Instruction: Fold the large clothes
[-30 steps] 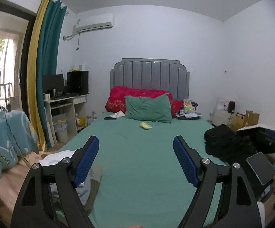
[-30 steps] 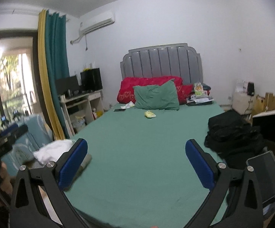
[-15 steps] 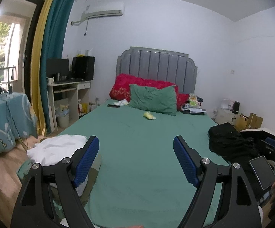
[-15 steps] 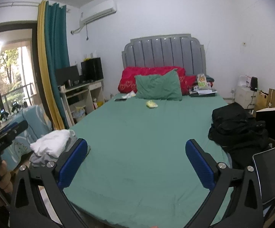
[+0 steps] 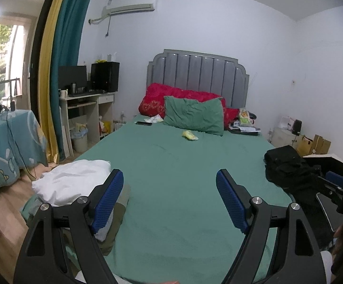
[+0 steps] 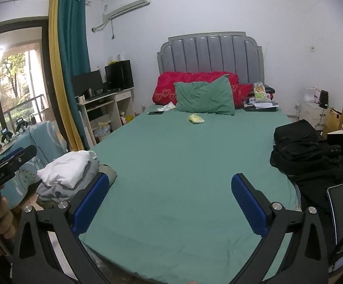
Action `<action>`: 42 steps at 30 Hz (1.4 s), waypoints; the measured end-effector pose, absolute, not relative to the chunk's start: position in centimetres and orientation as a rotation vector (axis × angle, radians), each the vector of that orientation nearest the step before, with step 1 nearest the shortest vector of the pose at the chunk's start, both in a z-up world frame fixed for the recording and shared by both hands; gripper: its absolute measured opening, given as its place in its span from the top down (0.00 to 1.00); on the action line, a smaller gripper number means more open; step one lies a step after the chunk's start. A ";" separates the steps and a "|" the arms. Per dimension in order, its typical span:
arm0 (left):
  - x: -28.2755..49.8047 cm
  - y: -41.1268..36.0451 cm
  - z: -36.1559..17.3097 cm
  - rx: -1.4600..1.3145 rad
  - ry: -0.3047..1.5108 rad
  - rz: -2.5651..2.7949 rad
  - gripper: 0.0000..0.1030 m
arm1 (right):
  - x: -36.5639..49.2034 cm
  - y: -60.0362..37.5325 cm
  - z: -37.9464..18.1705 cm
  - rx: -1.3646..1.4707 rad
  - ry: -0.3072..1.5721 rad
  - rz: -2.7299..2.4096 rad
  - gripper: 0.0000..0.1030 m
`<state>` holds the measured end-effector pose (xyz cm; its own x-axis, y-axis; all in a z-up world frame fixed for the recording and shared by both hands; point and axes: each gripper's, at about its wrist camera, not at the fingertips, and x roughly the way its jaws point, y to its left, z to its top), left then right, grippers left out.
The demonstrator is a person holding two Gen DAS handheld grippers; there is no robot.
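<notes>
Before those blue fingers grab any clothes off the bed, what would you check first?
1. Left gripper open and holding nothing: ok.
2. Right gripper open and holding nothing: ok.
3. Clothes to fold in view: ok, a white garment tops a pile at the bed's near left corner, and black clothes are heaped on the right edge.
4. Room to spread a garment: ok, the middle of the green sheet is bare.
5. Small things out of the way: ok, the phone and yellow item lie up by the green pillow.
6. Which garment goes first: cannot tell.
</notes>
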<state>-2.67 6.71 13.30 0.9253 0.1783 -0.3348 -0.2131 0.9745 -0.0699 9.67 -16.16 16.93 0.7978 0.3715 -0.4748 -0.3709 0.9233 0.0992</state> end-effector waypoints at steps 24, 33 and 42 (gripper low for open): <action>-2.9 6.2 13.3 -0.087 0.315 0.199 0.19 | 9.9 -15.9 17.1 -0.008 0.511 0.399 0.01; -3.0 6.2 13.3 -0.088 0.315 0.197 0.19 | 9.8 -15.9 17.1 -0.008 0.516 0.401 0.01; -3.0 6.2 13.3 -0.086 0.314 0.198 0.19 | 9.6 -15.7 17.0 -0.009 0.518 0.397 0.01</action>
